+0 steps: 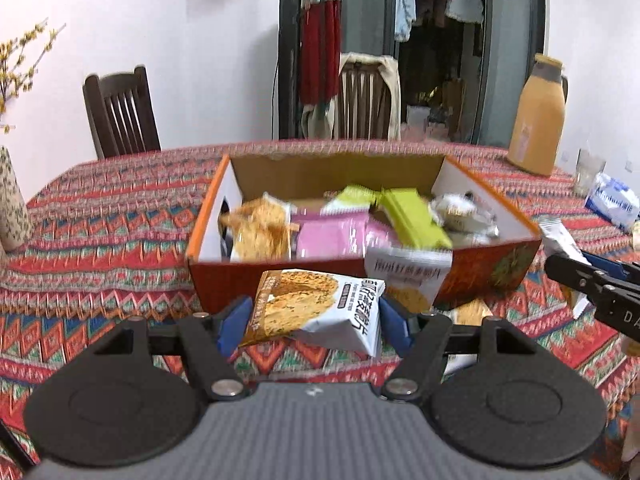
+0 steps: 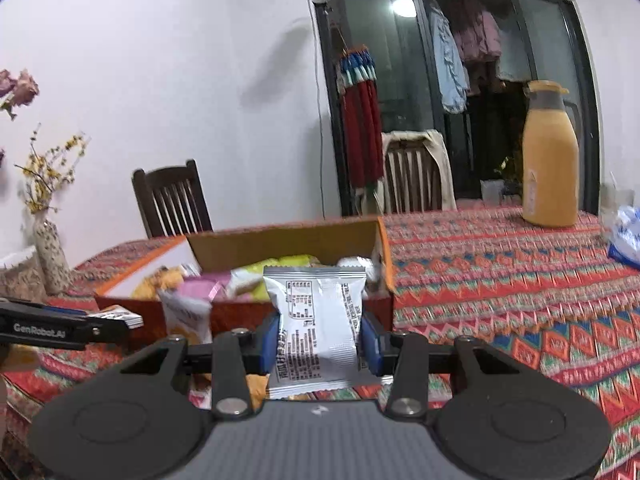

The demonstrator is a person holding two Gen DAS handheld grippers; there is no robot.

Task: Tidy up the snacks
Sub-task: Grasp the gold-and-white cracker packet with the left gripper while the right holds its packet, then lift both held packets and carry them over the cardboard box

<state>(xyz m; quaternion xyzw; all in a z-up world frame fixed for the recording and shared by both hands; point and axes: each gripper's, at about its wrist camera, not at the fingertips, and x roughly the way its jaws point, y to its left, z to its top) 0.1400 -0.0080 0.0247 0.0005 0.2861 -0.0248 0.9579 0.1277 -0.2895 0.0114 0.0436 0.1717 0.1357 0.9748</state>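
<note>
An open orange cardboard box (image 1: 224, 200) sits on the patterned tablecloth and holds several snack packets: pink (image 1: 332, 236), green (image 1: 412, 216), and oat-coloured ones. My left gripper (image 1: 314, 314) is shut on a white oat-crisp packet (image 1: 320, 308), held just in front of the box's near wall. My right gripper (image 2: 318, 340) is shut on a silver-white snack packet (image 2: 316, 320), printed back facing me, held before the box (image 2: 280, 244). Another white packet (image 1: 408, 280) leans over the box's front wall. The right gripper shows at the right edge of the left wrist view (image 1: 592, 280).
A yellow thermos jug (image 1: 536, 116) stands at the table's far right, with a blue-white tissue pack (image 1: 612, 202) near it. A patterned vase (image 1: 12, 200) with yellow flowers stands at the left. Two wooden chairs (image 1: 120, 112) are behind the table. More packets lie on the cloth below the grippers.
</note>
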